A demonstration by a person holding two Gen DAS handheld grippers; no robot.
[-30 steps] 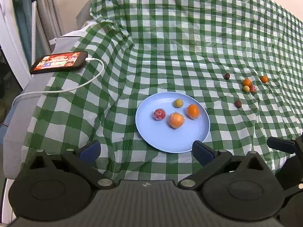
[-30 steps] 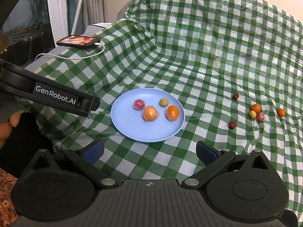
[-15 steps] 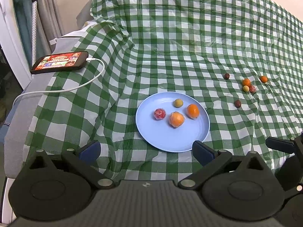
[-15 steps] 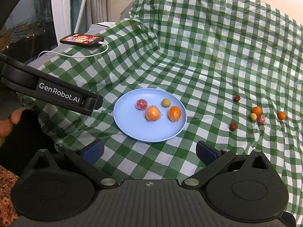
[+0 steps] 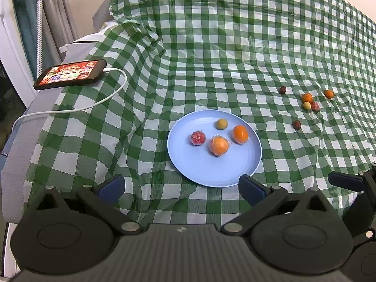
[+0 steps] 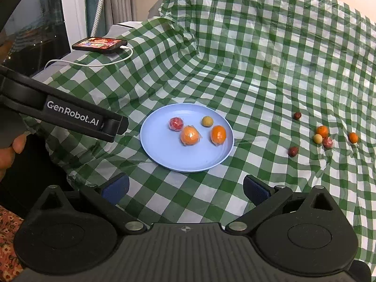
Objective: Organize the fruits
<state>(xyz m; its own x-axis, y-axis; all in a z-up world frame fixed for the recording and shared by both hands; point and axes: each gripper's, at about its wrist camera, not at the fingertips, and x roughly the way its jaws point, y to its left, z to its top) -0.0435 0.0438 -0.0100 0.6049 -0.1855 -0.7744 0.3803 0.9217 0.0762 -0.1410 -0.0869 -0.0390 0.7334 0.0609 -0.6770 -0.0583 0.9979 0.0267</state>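
Note:
A light blue plate [image 5: 211, 171] [image 6: 169, 157] lies on the green checked cloth and holds several small fruits: a red one [image 5: 198, 138], two wrapped orange ones [image 5: 219, 145] [image 5: 240, 134] and a yellowish one [image 5: 221, 124]. Several more small fruits lie loose to the right: two dark red ones [image 6: 293, 151] [image 6: 297, 115], a cluster with an orange one [image 6: 322, 130], and a lone orange one [image 6: 353, 137]. My left gripper [image 5: 181, 185] and right gripper [image 6: 185, 189] are both open and empty, near the plate's front edge.
A phone [image 5: 69, 74] on a white charging cable [image 5: 103, 98] lies at the far left edge. The cloth rises in folds [image 5: 141, 35] at the back. The left gripper's body [image 6: 70, 115] crosses the right wrist view's left side.
The right gripper has drifted slightly to the left, so the plate and fruits sit further right in its view. The left gripper has barely moved.

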